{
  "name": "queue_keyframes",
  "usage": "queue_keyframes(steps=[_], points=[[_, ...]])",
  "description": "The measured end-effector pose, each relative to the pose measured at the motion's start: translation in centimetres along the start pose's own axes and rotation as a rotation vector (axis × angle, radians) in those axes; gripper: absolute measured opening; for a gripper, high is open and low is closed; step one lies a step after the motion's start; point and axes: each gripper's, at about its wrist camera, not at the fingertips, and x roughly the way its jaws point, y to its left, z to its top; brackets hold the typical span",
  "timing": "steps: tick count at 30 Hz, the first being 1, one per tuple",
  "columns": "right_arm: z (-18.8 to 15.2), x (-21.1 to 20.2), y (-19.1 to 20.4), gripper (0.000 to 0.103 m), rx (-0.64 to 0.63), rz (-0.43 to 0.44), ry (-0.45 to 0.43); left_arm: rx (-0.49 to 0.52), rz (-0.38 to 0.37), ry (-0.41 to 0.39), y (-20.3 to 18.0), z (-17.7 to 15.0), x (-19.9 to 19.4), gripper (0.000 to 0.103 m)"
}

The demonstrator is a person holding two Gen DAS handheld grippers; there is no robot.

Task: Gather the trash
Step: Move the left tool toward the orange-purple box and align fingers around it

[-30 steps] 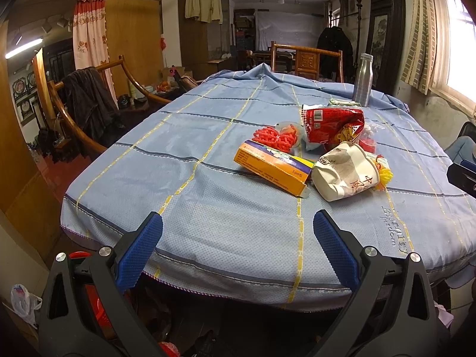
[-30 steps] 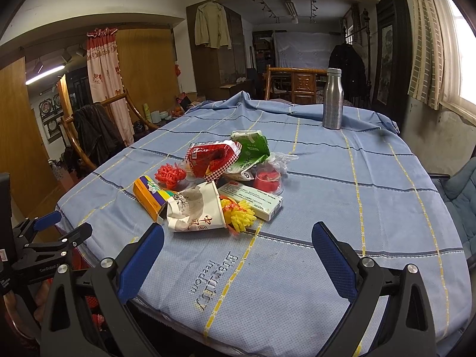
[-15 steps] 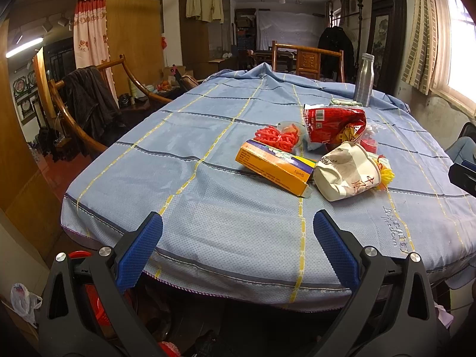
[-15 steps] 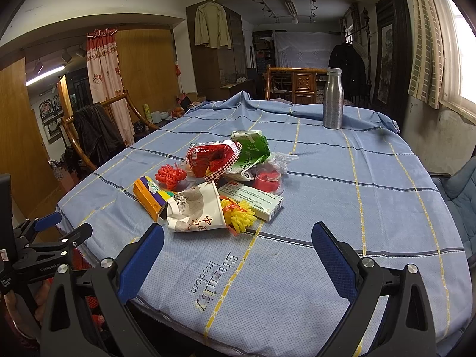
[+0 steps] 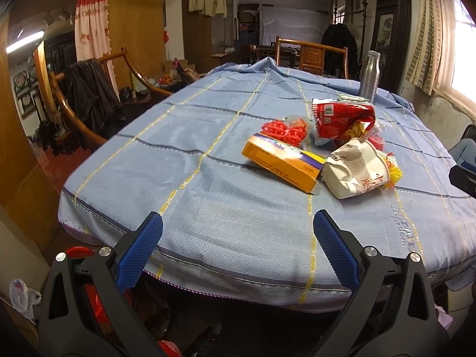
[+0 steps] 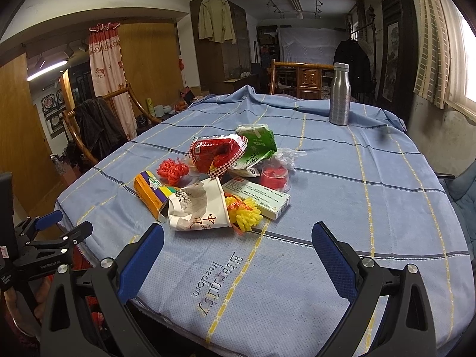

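A pile of trash lies on the blue tablecloth [image 6: 342, 208]: a crushed white paper cup [image 6: 197, 208], an orange box [image 6: 150, 193], a red snack bag [image 6: 215, 153], a green carton [image 6: 257, 144], a white medicine box [image 6: 257, 197], a red knot ornament [image 6: 172, 171], a yellow frilly piece [image 6: 245, 214] and a red-filled clear cup [image 6: 273, 175]. My right gripper [image 6: 236, 250] is open and empty, just short of the paper cup. My left gripper [image 5: 238, 245] is open and empty over the table's near edge, short of the orange box [image 5: 282, 162] and cup [image 5: 355, 168].
A steel bottle [image 6: 339, 95] stands at the far side of the table. Wooden chairs [image 5: 77, 107] stand at the left and far end. A red bin [image 5: 89, 285] sits on the floor below the left gripper. A white plastic bag [image 5: 20, 296] lies on the floor.
The left gripper has drifted slightly to the left, so the trash sits a little further right in its view. The right gripper has hardly moved.
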Motion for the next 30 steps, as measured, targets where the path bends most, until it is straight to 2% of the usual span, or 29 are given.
queue_keyframes(steps=[5, 9, 14, 19, 22, 27, 28, 30], points=[[0.2, 1.6, -0.2, 0.097, 0.054, 0.054, -0.022, -0.033, -0.012, 0.046, 1.2, 0.1, 1.7, 0.097], [0.5, 3.2, -0.7, 0.097, 0.048, 0.041, -0.049, -0.036, -0.057, 0.094, 0.9, 0.7, 3.5, 0.097], [0.6, 4.5, -2.5, 0.097, 0.089, 0.038, -0.043, 0.011, -0.120, 0.126, -1.9, 3.5, 6.1, 0.097], [0.7, 5.4, -4.4, 0.097, 0.127, 0.051, -0.032, 0.057, -0.115, 0.135, -5.1, 6.6, 9.3, 0.097], [0.8, 5.8, -5.0, 0.097, 0.128, 0.057, -0.027, 0.057, -0.107, 0.165, -5.7, 7.4, 11.1, 0.097], [1.4, 6.1, -5.1, 0.097, 0.107, 0.065, -0.030, 0.137, -0.003, 0.191, -3.8, 7.2, 11.9, 0.097], [1.7, 6.1, -5.1, 0.097, 0.102, 0.070, -0.036, 0.151, 0.027, 0.185, -2.8, 7.2, 11.7, 0.097], [2.2, 6.0, -5.0, 0.097, 0.096, 0.079, -0.047, 0.154, 0.140, 0.170, -0.1, 7.2, 11.3, 0.097]])
